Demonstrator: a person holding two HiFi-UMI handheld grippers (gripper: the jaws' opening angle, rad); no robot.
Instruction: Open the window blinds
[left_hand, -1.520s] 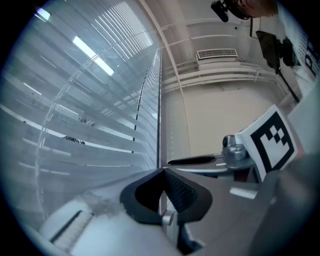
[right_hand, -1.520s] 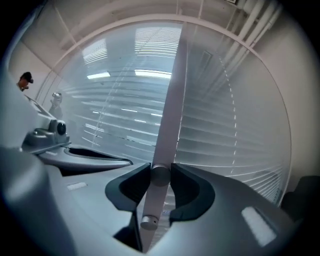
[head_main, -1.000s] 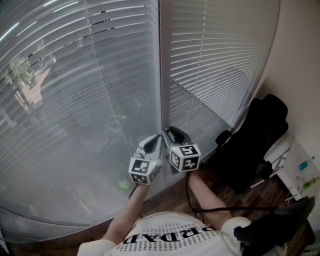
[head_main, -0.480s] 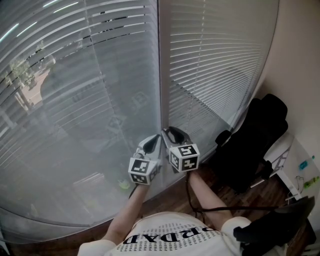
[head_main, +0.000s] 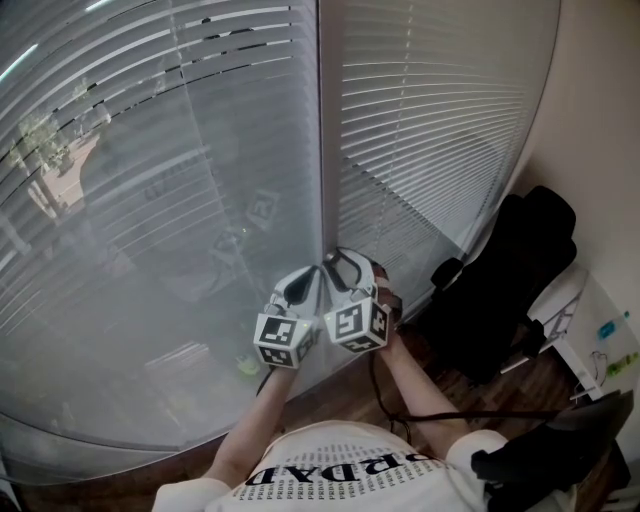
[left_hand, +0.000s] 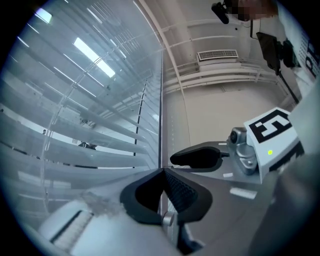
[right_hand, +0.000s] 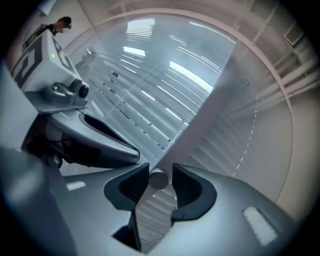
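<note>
Two slatted blinds hang side by side: the left blind (head_main: 180, 200) and the right blind (head_main: 430, 130), split by a grey upright frame (head_main: 322, 150). Both grippers point level at the frame's foot. My left gripper (head_main: 303, 285) (left_hand: 162, 172) has its jaws together on a thin pale cord or rod; which, I cannot tell. My right gripper (head_main: 345, 268) (right_hand: 160, 176) is rolled over beside it. Its jaws have just been opening. A grey wand tip (right_hand: 159, 181) sits between them with a slight gap on one side.
A black chair (head_main: 510, 280) stands at the right by the wall. White furniture (head_main: 590, 330) sits beyond it. A black cable (head_main: 440, 415) trails over the wooden floor. A small green thing (head_main: 246, 367) shows low behind the left blind.
My right gripper has rolled, and its marker cube now tilts toward the left gripper. The left gripper has stayed put.
</note>
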